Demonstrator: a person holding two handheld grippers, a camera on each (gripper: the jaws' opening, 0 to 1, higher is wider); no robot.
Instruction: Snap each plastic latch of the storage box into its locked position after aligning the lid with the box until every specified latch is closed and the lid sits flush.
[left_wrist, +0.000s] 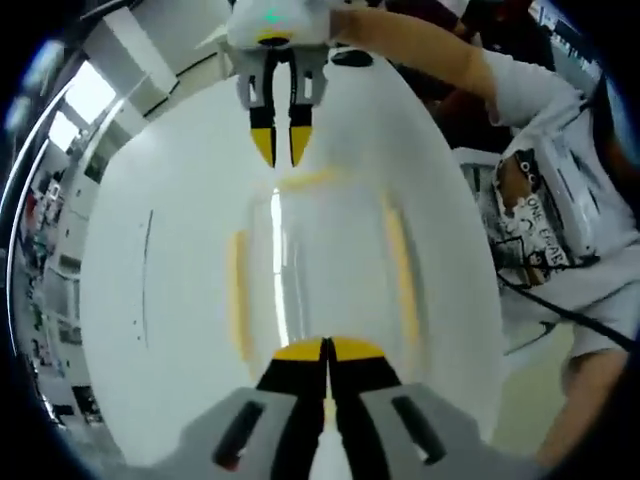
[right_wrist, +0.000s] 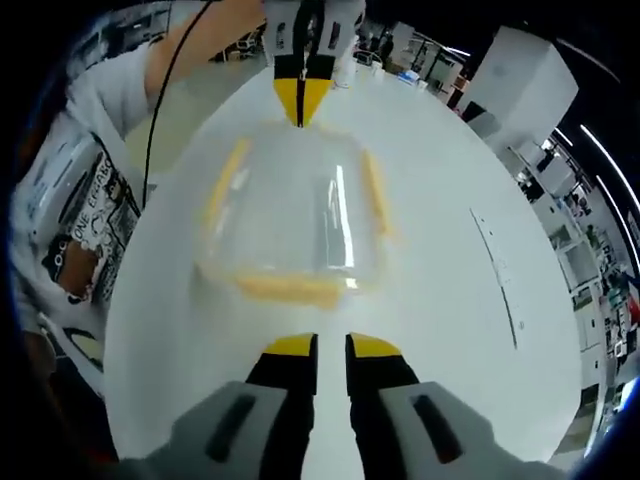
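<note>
The clear box (right_wrist: 290, 225) sits on the white table (right_wrist: 450, 330) between my grippers. My left gripper (left_wrist: 327, 350) is pressed together at its near edge; my right gripper (right_wrist: 331, 345) stands slightly parted, short of it.

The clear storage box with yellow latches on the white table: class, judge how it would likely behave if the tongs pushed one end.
The storage box is see-through and looks empty, so probably light. On the smooth white table it would likely slide rather than tip, being low and wide. With the left tongs at one end and the right tongs opposite, bracing both ends should steady it.
</note>
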